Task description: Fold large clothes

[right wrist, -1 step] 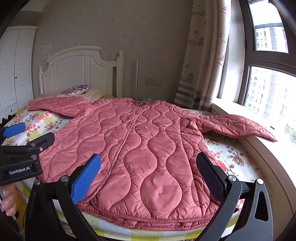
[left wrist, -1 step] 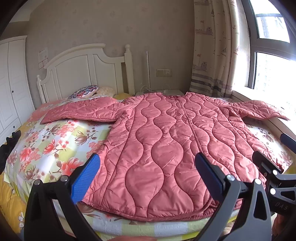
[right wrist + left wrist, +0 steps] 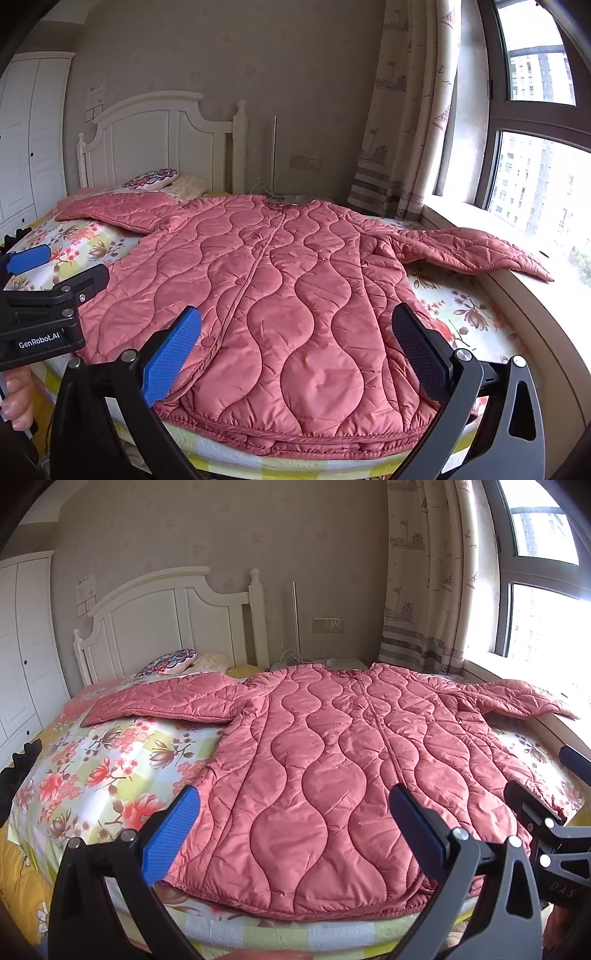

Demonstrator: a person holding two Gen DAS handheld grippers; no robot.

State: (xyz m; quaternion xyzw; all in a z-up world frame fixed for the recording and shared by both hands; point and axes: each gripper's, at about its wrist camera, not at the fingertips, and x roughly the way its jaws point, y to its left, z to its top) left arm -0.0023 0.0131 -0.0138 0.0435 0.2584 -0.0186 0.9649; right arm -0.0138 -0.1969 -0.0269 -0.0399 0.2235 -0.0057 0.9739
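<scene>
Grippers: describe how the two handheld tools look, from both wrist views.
Each gripper is a black frame with silver bolt heads and two flat, textured pads. On the left gripper and the right gripper, the left pad shows bright blue and the right dark. The left gripper's body reads "GenRobot.AI" in white; a bare hand grips it.

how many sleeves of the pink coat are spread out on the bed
2. One sleeve lies toward the pillow side over the floral sheet; the other sleeve reaches onto the window ledge. Neither is folded in.
</scene>
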